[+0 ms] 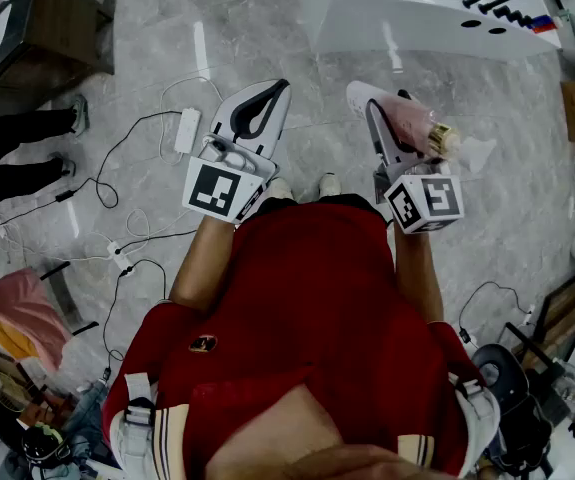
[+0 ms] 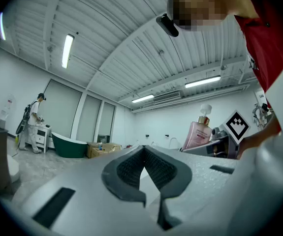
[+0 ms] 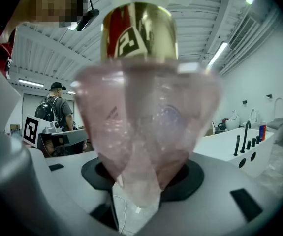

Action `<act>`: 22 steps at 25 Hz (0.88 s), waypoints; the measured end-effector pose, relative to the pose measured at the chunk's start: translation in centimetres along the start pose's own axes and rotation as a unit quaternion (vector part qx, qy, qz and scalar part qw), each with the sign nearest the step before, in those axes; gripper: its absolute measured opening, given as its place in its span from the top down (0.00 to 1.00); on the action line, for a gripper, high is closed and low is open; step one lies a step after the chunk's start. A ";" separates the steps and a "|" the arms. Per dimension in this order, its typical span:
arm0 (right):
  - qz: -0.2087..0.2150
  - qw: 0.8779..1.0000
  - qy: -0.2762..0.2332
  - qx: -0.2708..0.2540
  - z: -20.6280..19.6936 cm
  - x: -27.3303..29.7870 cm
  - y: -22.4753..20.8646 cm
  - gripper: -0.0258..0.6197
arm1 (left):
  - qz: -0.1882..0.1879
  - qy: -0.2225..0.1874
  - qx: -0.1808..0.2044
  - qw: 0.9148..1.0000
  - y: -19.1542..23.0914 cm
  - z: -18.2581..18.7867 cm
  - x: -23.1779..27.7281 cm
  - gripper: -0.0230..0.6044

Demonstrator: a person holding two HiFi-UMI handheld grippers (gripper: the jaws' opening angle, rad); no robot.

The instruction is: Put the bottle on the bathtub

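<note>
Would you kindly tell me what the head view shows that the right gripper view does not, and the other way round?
Only the head view shows the power strip and the pink cloth. Only the right gripper view shows a person with a backpack and the ceiling lights. Both show the bottle clamped in the right gripper, and the white bathtub with its black taps.
</note>
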State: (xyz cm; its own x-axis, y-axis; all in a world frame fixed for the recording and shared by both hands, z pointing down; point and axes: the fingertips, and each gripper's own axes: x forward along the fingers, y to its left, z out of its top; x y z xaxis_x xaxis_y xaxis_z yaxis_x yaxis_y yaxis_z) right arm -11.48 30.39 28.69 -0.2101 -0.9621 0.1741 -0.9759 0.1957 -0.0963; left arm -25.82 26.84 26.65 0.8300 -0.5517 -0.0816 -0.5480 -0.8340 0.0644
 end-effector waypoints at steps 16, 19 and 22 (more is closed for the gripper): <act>-0.019 1.000 -0.007 0.023 0.4 2.0 -1.9 0.61 | -0.001 -0.001 -0.001 1.000 2.4 -0.4 0.9 0.95; -0.013 1.000 -0.009 0.022 0.9 3.0 -3.1 0.61 | 0.008 0.001 -0.001 1.000 3.1 -0.4 2.1 0.95; -0.008 1.000 -0.013 0.020 1.1 4.6 -4.7 0.61 | 0.015 0.008 0.003 1.000 3.8 -0.5 3.5 0.95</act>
State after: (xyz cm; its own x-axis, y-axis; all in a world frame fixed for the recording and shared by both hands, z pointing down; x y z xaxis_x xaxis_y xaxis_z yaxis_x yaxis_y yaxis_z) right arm -7.83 24.84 28.84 -0.1914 -0.9699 0.1506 -0.9761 0.1720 -0.1332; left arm -24.91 21.71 27.15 0.8142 -0.5770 -0.0636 -0.5740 -0.8166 0.0609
